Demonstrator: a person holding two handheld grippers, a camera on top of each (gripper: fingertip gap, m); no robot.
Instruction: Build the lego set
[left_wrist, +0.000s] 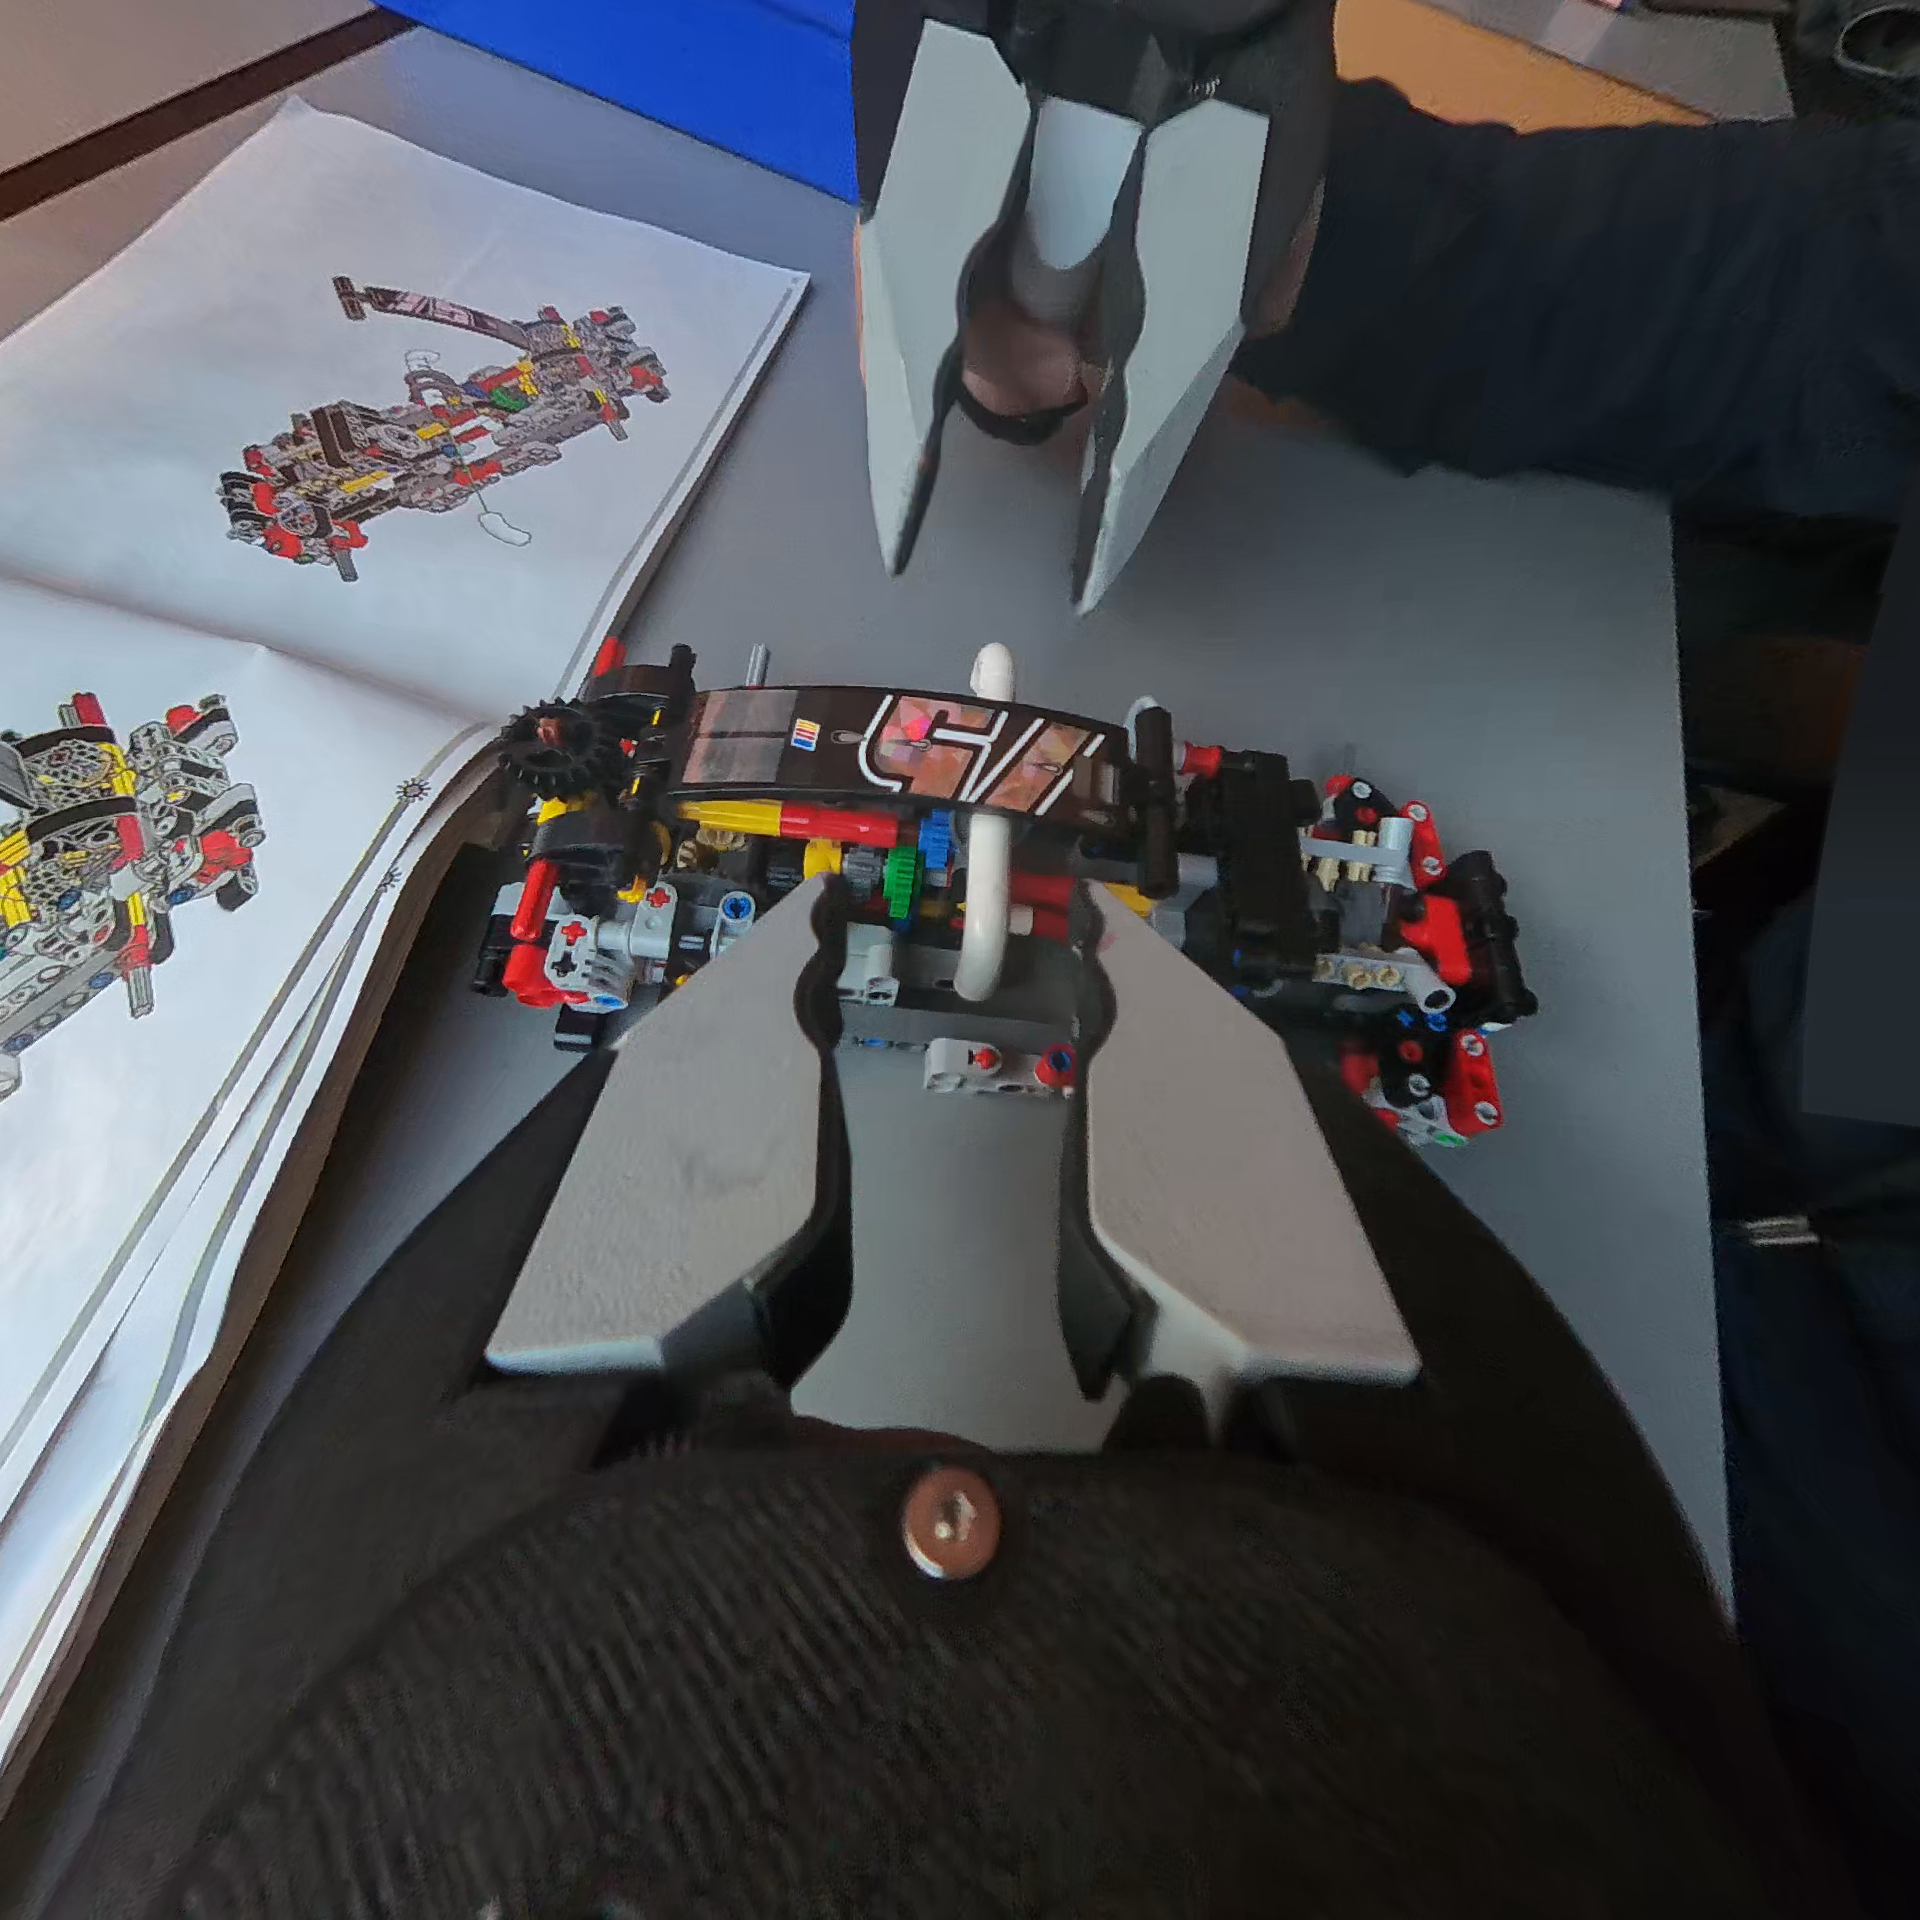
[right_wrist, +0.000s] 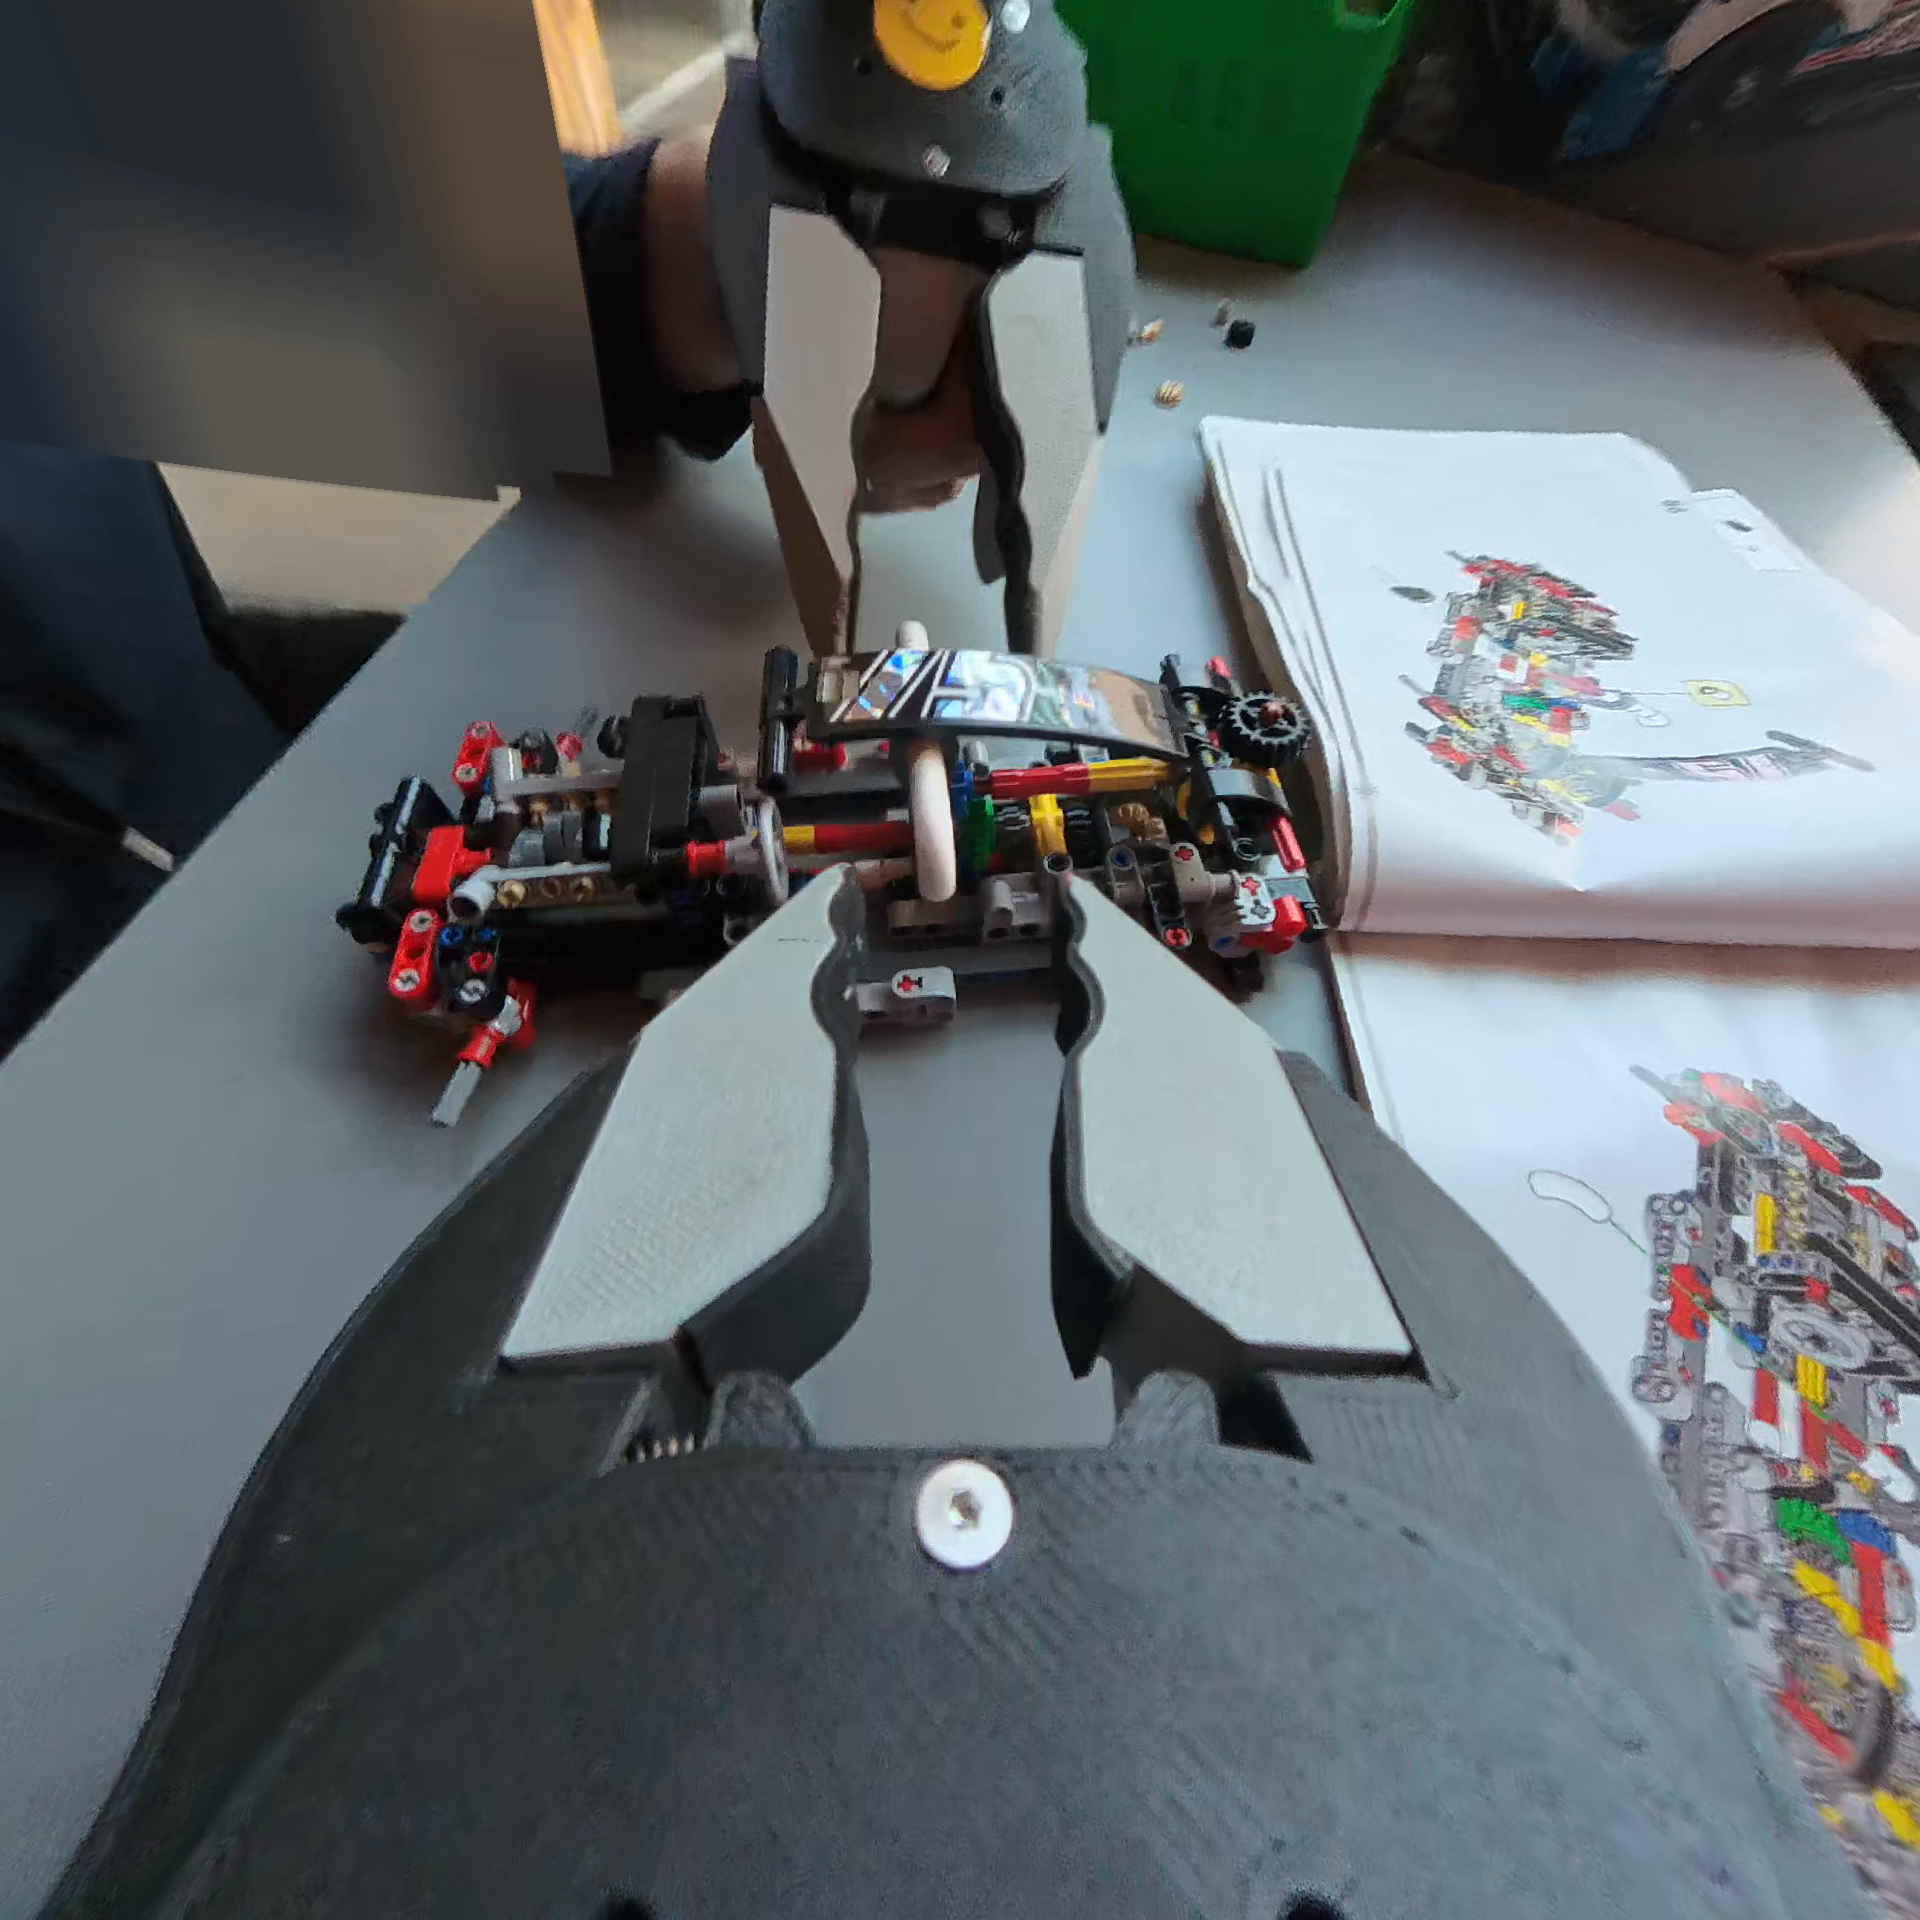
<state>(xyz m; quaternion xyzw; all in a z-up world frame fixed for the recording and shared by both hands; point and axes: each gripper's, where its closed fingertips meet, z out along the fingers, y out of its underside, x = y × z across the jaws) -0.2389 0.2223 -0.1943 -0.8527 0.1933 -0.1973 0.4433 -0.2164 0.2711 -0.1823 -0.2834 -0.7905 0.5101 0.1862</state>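
The left gripper (left_wrist: 956, 935) stands open at the near side of a brick-built car chassis (left_wrist: 997, 873) lying across the grey tabletop (left_wrist: 1403, 623), its fingers either side of a white curved tube (left_wrist: 985, 914). At twelve o'clock the right gripper (left_wrist: 987, 582) hovers open. An open instruction booklet (left_wrist: 312, 623) lies at nine o'clock.

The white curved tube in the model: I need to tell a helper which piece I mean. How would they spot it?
Find the brick-built car chassis lying on the grey table beside the open instruction booklet. At its middle, under the black decorated panel, a white tube arcs across the frame beside the green gear. It is the only smooth, bent white piece among straight coloured axles.
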